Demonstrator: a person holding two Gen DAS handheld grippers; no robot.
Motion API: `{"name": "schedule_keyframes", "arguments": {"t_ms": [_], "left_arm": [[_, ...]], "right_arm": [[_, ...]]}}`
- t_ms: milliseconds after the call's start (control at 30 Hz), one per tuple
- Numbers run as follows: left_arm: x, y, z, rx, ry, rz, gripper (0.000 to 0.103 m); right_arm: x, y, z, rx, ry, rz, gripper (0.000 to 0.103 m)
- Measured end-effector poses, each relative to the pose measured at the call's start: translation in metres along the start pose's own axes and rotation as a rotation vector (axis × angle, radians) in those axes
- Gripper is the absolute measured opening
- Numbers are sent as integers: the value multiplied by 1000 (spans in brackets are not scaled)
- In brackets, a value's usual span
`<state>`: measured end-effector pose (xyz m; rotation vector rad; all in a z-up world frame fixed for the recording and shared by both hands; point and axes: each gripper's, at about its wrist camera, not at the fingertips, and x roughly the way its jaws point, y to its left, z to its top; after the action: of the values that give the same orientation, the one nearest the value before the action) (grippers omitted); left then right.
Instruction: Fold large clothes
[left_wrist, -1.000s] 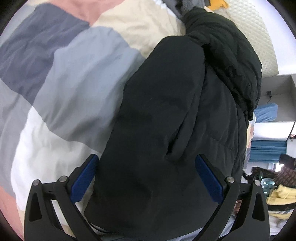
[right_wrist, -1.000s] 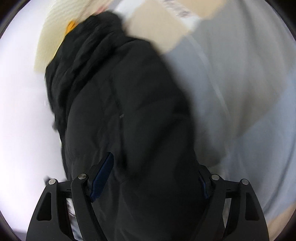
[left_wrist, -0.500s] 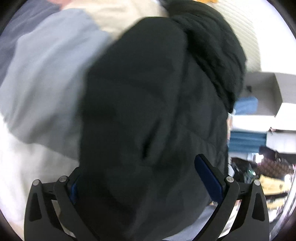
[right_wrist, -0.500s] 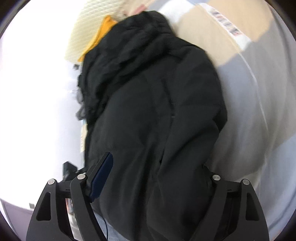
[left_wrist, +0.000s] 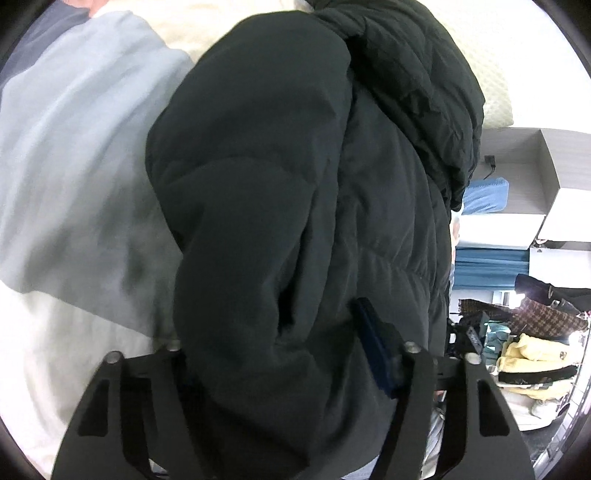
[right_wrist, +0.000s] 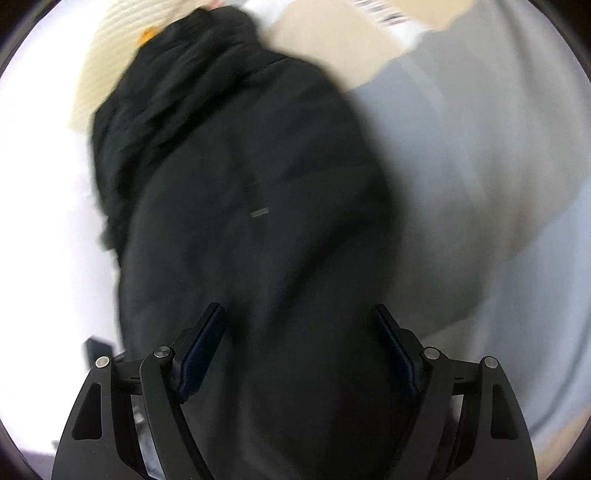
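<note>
Both grippers are pointed forward over a black puffer jacket (left_wrist: 295, 206), which is spread lengthwise on a patchwork quilt (left_wrist: 74, 147) with its bunched hood at the far end. The left finger of the left gripper (left_wrist: 280, 354) is buried under the padded fabric, and the right wrist view is blurred. A thick fold of the jacket is clamped in the left gripper, while the right gripper (right_wrist: 299, 354) is held parted over the jacket's near end, and whether cloth is gripped there cannot be told.
</note>
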<state>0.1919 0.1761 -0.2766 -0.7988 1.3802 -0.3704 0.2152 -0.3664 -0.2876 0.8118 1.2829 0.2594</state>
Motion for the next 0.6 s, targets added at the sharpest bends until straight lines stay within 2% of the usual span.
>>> {"name": "schedule_keyframes", "arguments": {"t_ms": [33,100,167,233,300,433,533,600], "left_arm": [[1,-3,-1,7,0,-2,54],[-1,-9,-2,33,-10,-15,36],[-5,-15,-5,54,-36,-35,26],[-9,-19,-8,69,-57,-43,20],[-18,-24,-10,82,-95,-65,15],[-33,-32,-14,49,-172,-96,12],[-51,-48,-16,49,-202,-64,11],[-56,-63,-19,50,-224,-68,10]], "right_arm": [[0,8,-2,-27,-5,30,77],[-4,25,-5,-111,-34,64,72],[-10,40,-10,-193,-62,103,63],[-15,45,-13,-233,-92,86,34],[-17,45,-13,-246,-108,62,18],[-30,46,-14,-269,-137,80,11],[-48,51,-11,-273,-182,121,9],[-61,59,-13,-287,-204,138,8]]}}
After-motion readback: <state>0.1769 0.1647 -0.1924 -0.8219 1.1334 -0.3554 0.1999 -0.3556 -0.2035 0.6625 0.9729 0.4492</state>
